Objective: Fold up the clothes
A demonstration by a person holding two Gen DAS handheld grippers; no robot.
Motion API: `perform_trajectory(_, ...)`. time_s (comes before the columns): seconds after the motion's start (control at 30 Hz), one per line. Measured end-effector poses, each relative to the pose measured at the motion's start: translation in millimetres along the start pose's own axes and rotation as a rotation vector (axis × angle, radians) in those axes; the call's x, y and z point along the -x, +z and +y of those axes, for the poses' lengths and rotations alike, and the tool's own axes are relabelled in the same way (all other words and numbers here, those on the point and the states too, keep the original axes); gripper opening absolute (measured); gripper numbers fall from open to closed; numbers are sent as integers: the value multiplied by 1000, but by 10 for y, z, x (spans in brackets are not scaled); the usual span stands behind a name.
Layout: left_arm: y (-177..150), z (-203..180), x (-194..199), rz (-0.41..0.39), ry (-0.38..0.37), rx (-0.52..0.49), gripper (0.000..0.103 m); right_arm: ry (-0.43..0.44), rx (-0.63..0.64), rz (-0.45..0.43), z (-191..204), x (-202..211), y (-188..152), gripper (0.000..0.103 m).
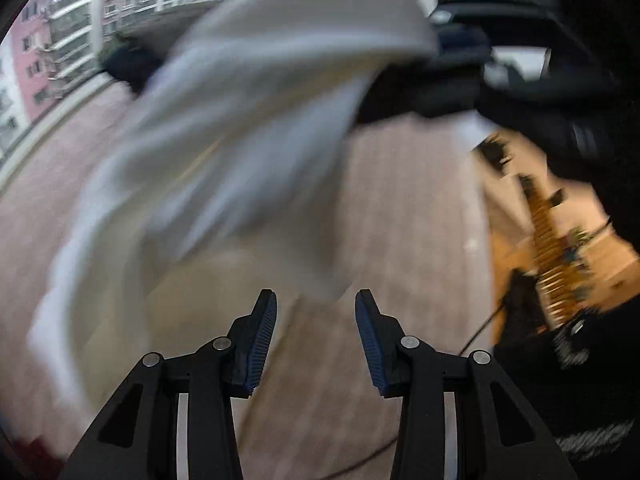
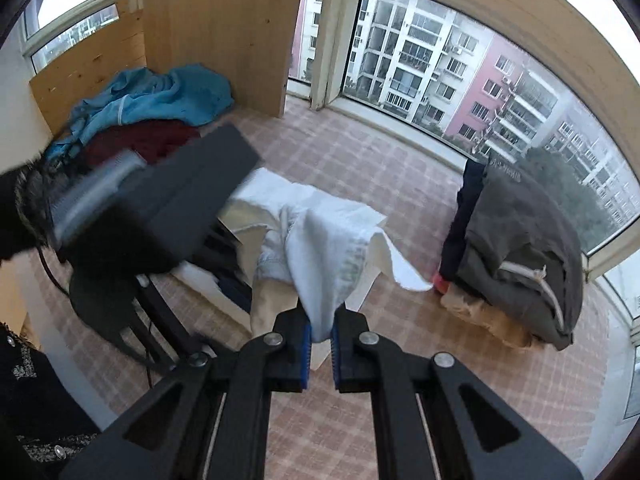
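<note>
Soft white cloth (image 2: 320, 248), lightly woven and matt, hangs at centre frame between ribbed blue pads (image 2: 307, 354) on matt black plastic fingers with bright metal rivets (image 2: 274, 339). Unfinished pale wood panel (image 2: 220, 28) stands upper left, above a checked fabric surface (image 2: 360, 148).

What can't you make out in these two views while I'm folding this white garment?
- Left wrist view: the white garment is motion-blurred; its type is unclear.
- Right wrist view: the left gripper blurs across and hides the garment's far end.
- Right wrist view: the folded pile is cut off behind its grey top layer.
</note>
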State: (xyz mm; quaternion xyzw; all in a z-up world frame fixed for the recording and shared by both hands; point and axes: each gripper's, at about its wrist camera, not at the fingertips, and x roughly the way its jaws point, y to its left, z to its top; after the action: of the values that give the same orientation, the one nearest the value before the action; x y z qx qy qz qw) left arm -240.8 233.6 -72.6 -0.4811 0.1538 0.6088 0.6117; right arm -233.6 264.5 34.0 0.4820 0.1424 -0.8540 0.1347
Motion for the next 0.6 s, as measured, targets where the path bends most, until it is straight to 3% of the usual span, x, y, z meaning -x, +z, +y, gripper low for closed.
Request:
perform_trajectory(0.07, -26, -76, -93, -30, -64, 4, 39, 35, -37, 15, -20, -69, -116, 8)
perform_trajectory(0.2, -435, -113, 61, 37, -34, 30, 39, 134, -125, 48, -16, -249, -393, 8)
perform_trajectory(0.33, -710, -9, 557, 72, 148, 40, 40, 246, -182, 109, 236, -697, -718, 8)
perform_trajectory(0.43, -701, 151, 796, 74, 275, 40, 45, 292, -233, 132, 347, -873, -881, 12)
perform_trajectory(0.5, -642, 230, 806, 72, 307, 35, 45, 301, -239, 97, 349, -741, -915, 15)
perform_trajectory(0.53, -609, 296, 778, 64, 310, 34, 45, 310, -220, 68, 357, -626, -941, 22)
perform_trajectory(0.6, -514, 424, 686, 54, 290, 46, 45, 315, -214, 21, 329, -477, -1016, 23)
